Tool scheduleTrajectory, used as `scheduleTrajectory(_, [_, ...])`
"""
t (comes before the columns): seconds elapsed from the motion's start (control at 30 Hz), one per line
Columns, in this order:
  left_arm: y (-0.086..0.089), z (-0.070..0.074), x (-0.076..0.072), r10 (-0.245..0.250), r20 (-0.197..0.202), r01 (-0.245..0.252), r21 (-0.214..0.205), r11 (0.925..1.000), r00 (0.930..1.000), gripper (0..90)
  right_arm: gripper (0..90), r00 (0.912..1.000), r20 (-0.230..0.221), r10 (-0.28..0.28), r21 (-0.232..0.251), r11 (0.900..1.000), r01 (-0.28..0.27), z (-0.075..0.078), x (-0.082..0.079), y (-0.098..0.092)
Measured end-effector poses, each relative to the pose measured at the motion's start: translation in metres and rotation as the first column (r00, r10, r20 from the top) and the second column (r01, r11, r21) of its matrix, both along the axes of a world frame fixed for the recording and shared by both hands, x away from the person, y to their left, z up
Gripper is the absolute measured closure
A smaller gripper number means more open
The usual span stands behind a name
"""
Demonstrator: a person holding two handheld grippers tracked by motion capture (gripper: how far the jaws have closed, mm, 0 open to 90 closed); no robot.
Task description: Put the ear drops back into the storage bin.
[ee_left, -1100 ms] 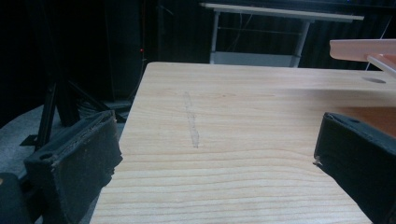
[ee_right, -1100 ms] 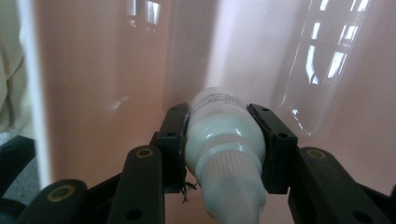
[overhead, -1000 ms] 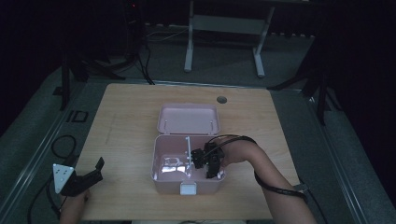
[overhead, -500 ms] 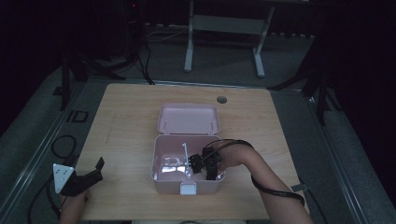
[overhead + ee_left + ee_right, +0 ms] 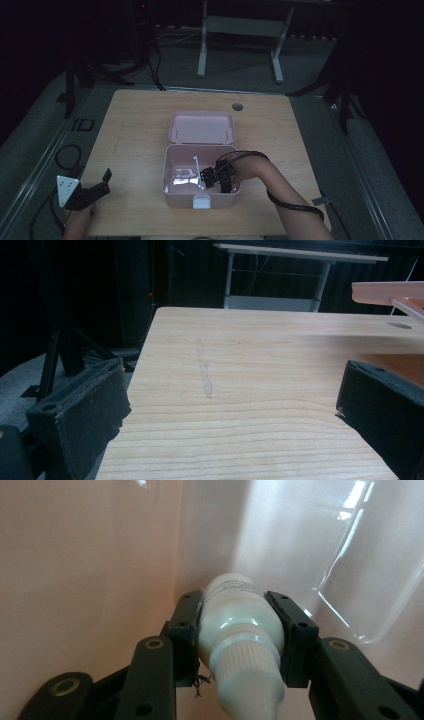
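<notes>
Table: wooden, carries your pink box with its lid thrown back | right gripper: down inside your box, jaws clamped on the white bottle, cap toward the camera | left gripper: at your near left table edge, jaws wide, nothing between them

Right claw with white bottle slid nearer box's front wall.

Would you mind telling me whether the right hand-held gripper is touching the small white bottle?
Touching. In the right gripper view, the right hand-held gripper has both black pads pressed against the sides of the small white bottle.
</notes>
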State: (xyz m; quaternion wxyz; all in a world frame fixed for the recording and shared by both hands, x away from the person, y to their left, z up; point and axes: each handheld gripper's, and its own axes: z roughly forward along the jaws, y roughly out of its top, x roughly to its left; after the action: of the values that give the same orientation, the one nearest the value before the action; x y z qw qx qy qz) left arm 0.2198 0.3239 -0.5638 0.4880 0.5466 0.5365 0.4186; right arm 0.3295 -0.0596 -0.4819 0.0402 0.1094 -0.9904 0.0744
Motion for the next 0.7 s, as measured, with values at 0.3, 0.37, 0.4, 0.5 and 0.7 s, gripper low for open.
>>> scheduleTrajectory(0.3, [0.0,0.0,0.0,0.0,-0.002,0.0,0.0,1.0,1.0,0.5,59.5,1.0,-0.006,-0.006,-0.009,0.9999,0.006,-0.0013,0.0012,0.0009])
scheduleTrajectory(0.37, [-0.0001,0.0,0.0,0.0,-0.001,0.0,-0.001,1.0,1.0,0.4,59.5,1.0,-0.005,-0.005,-0.015,0.9999,0.005,-0.0013,0.0011,0.0013])
scheduleTrajectory(0.4, [0.0,0.0,0.0,-0.001,-0.001,0.001,-0.001,1.0,1.0,0.5,59.5,1.0,-0.004,-0.004,-0.017,0.9999,0.004,-0.0014,0.0011,0.0015])
scheduleTrajectory(0.5, [0.0,0.0,-0.0001,-0.001,-0.002,0.001,0.001,1.0,1.0,0.5,59.5,1.0,-0.003,-0.002,-0.025,0.9997,0.002,-0.0019,0.0006,0.0018])
scheduleTrajectory(0.7, [0.0,0.0,-0.0001,-0.002,-0.002,0.002,0.001,1.0,1.0,0.5,58.9,0.9999,-0.005,-0.009,-0.029,0.9995,0.009,-0.0026,0.0011,0.0023])
